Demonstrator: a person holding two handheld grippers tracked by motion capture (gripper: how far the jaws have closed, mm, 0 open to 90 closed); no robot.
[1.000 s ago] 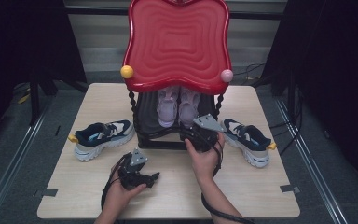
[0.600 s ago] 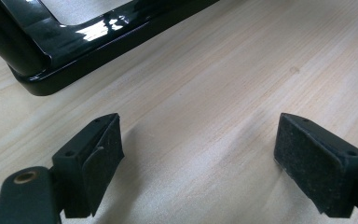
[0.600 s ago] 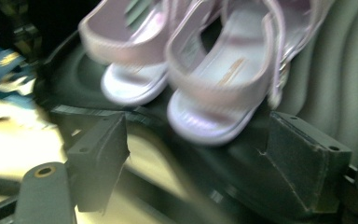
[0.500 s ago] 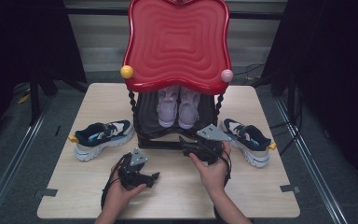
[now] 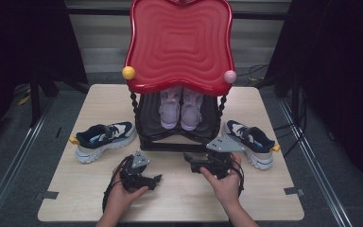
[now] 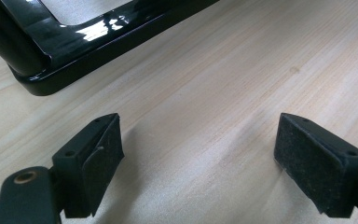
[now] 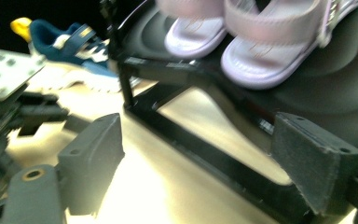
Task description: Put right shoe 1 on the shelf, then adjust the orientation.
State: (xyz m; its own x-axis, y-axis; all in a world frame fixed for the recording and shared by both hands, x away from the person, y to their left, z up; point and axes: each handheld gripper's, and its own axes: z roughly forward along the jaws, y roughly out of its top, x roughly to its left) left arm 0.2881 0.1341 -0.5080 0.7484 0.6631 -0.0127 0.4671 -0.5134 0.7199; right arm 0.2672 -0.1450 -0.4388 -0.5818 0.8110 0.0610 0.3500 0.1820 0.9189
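A pair of lilac sandals (image 5: 180, 106) (image 7: 261, 51) stands on the black lower shelf of a rack with a red wavy top (image 5: 179, 42). A blue and white sneaker (image 5: 105, 139) lies left of the rack, and its mate (image 5: 250, 142) lies to the right. My left gripper (image 5: 152, 179) (image 6: 200, 158) rests low over the table in front of the rack, open, with bare wood between its jaws. My right gripper (image 5: 194, 164) (image 7: 200, 158) hovers just before the rack's black base (image 6: 74, 37). Its jaws have just been opening and nothing is between them.
The wooden table (image 5: 179, 203) has free room along its front edge. The rack's base frame (image 7: 205, 154) runs close ahead of the right gripper. Dark floor and rails surround the table.
The right gripper has drawn back from the rack's shelf toward the table's front edge, its jaws spread wider. The left gripper has stayed where it was.
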